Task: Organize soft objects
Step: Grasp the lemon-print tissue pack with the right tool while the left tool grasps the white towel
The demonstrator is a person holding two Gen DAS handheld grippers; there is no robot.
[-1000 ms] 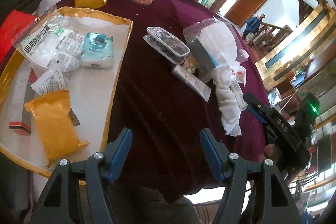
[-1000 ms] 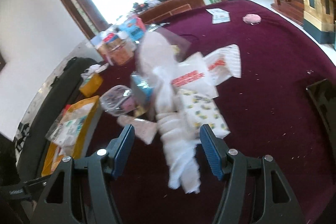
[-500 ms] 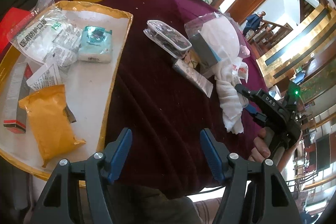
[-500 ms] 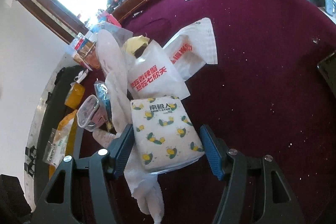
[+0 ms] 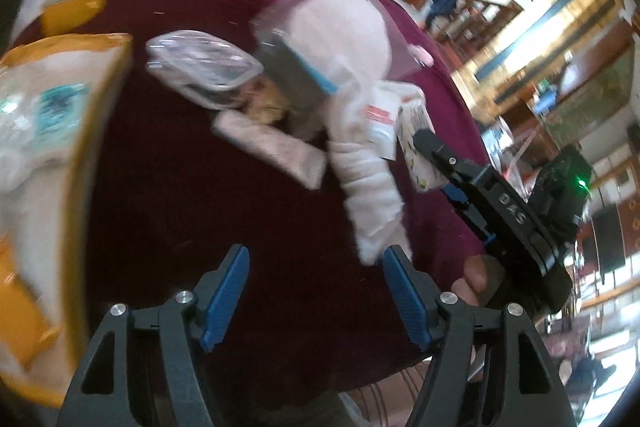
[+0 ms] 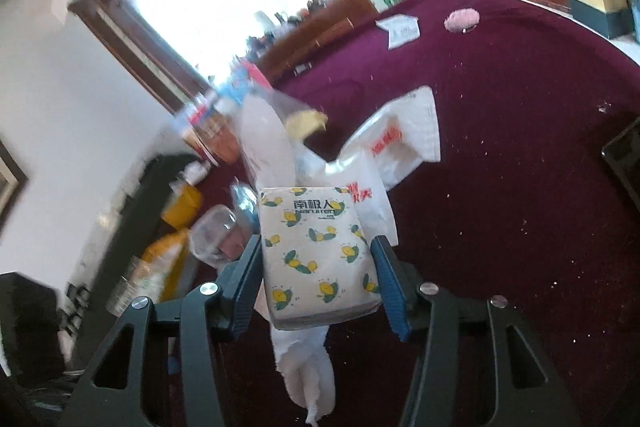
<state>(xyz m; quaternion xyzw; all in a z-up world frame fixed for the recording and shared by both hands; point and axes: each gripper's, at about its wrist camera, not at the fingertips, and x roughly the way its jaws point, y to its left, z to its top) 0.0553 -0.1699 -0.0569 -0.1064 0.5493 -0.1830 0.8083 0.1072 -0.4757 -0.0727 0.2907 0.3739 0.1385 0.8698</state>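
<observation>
In the left wrist view, the left gripper (image 5: pixel 316 295) hangs spread and empty over the maroon table (image 5: pixel 200 187), its right fingertip beside the end of a white towel (image 5: pixel 372 187); a yellow-rimmed tray (image 5: pixel 100 99) lies at left. In the right wrist view, the right gripper (image 6: pixel 316 279) has just been closing, its pads now against the sides of a lemon-print tissue pack (image 6: pixel 316 251) lying on the towel (image 6: pixel 308 363).
</observation>
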